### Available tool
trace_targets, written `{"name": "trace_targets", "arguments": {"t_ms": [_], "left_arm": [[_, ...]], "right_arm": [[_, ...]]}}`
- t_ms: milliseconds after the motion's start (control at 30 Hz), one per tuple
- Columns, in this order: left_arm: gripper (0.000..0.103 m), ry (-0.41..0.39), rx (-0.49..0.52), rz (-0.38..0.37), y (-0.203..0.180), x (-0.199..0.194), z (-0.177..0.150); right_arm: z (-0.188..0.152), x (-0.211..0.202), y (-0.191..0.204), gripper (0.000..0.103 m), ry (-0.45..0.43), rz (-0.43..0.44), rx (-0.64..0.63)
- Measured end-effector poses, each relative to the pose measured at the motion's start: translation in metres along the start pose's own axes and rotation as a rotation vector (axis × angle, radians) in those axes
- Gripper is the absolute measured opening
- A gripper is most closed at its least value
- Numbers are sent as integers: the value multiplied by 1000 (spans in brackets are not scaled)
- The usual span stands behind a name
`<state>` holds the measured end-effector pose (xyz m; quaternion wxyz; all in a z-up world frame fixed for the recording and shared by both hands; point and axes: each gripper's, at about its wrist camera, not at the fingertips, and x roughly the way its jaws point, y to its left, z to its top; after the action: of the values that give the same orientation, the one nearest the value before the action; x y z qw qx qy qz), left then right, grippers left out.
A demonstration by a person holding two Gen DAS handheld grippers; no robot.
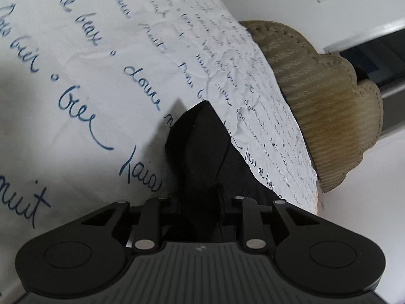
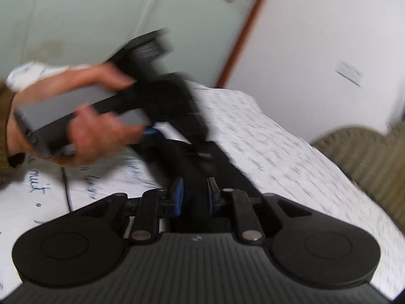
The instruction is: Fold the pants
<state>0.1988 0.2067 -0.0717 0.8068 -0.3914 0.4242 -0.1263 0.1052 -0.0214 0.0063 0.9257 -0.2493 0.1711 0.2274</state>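
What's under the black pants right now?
The black pants lie on a white sheet printed with blue handwriting, spread over a bed with a tan headboard. The part of the sheet beneath the cloth is hidden.

A bed carries everything, covered by a white sheet printed with blue handwriting, wrinkled toward its far edge. Black pants lie bunched on the sheet, a peaked fold rising from it. A tan ribbed cushion sits at the bed's far edge, its near side tucked behind the sheet; in the right wrist view the cushion shows blurred beside the sheet.
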Motion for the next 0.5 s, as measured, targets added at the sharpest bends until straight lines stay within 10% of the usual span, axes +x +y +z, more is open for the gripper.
{"name": "trace_targets", "arguments": {"t_ms": [200, 500], "left_arm": [[24, -96, 248, 131, -25, 5, -17], [22, -151, 333, 200, -33, -17, -31]], "right_arm": [[-41, 35, -104, 11, 210, -332, 82], [-74, 113, -171, 8, 360, -367, 266]]}}
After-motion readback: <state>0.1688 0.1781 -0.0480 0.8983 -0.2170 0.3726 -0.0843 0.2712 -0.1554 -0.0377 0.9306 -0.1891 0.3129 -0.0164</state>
